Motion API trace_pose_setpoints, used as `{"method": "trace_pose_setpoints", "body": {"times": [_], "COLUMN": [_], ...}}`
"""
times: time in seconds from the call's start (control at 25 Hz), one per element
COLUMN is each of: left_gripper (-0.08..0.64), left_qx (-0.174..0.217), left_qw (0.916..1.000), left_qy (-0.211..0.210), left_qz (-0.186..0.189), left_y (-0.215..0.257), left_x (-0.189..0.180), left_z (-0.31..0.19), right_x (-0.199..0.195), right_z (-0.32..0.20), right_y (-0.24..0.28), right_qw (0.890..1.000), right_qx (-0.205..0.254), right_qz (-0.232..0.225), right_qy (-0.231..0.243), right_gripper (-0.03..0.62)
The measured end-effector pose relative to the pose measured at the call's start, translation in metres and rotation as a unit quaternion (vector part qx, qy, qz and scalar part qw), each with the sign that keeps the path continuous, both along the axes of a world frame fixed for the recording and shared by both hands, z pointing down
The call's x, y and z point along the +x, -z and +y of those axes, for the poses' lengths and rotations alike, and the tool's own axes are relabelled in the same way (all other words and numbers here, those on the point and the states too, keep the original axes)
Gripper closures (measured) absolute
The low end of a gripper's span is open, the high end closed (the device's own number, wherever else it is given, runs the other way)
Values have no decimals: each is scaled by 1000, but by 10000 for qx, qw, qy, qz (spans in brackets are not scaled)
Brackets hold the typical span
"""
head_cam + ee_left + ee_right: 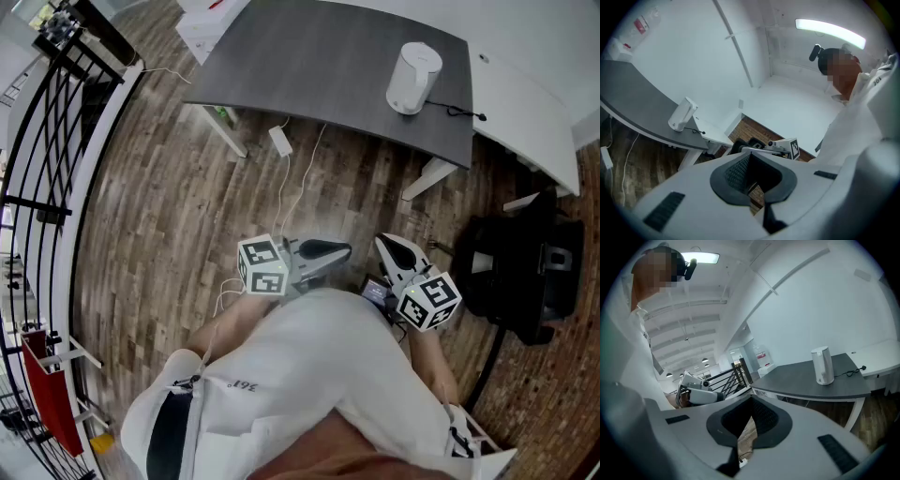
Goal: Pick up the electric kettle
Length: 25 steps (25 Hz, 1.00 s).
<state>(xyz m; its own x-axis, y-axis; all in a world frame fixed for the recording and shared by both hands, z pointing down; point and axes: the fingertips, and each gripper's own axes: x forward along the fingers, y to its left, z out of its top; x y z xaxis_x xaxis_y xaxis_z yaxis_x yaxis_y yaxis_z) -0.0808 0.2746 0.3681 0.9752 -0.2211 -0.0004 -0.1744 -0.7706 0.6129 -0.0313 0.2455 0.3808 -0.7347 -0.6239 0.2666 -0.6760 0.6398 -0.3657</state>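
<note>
The white electric kettle (412, 77) stands upright on the dark grey table (319, 56), far from both grippers. It also shows in the left gripper view as the kettle (682, 115) and in the right gripper view as the kettle (821, 365). My left gripper (339, 250) and right gripper (383, 242) are held close to my body over the wooden floor, tips near each other. Both are shut with nothing between the jaws, as the left gripper (750, 177) and right gripper (747, 420) show in their own views.
A black cord (461, 113) runs from the kettle toward the white desk (525, 103) at right. A black office chair (525, 267) stands by my right side. A white power strip (280, 141) with cables lies under the table. A black railing (47, 150) curves along the left.
</note>
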Motion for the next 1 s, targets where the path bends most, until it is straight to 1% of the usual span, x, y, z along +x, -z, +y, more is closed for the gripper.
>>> {"method": "trace_pose_setpoints", "body": {"times": [0.16, 0.28, 0.48, 0.6, 0.68, 0.76, 0.88, 1.0], "left_gripper": [557, 557, 557, 557, 557, 557, 556, 557], "left_qx": [41, 32, 21, 63, 73, 73, 65, 41], "left_qw": [9999, 10000, 10000, 10000, 10000, 10000, 10000, 9999], "left_qy": [94, 64, -2, -10, -23, -26, -34, -73], "left_qz": [-16, -38, -48, -14, -22, -37, -65, -111], "left_y": [-1, -4, -3, -3, -3, -4, -6, -9], "left_x": [5, 7, 11, 9, 7, 4, -4, -13], "left_z": [-10, -15, -19, -22, -24, -26, -30, -35], "right_x": [3, 3, 6, 9, 12, 15, 13, 8], "right_z": [-9, -12, -16, -20, -22, -25, -29, -31], "right_y": [-2, -1, 1, 2, 3, 3, 2, -3], "right_qw": [9997, 9993, 9986, 9978, 9978, 9977, 9972, 9970], "right_qx": [-51, -53, -73, -105, -73, -25, 3, -5], "right_qz": [-184, -355, -519, -644, -615, -578, -556, -442], "right_qy": [120, 122, 57, -85, -220, -357, -505, -637], "right_gripper": [585, 560, 494, 478, 465, 432, 428, 428]}}
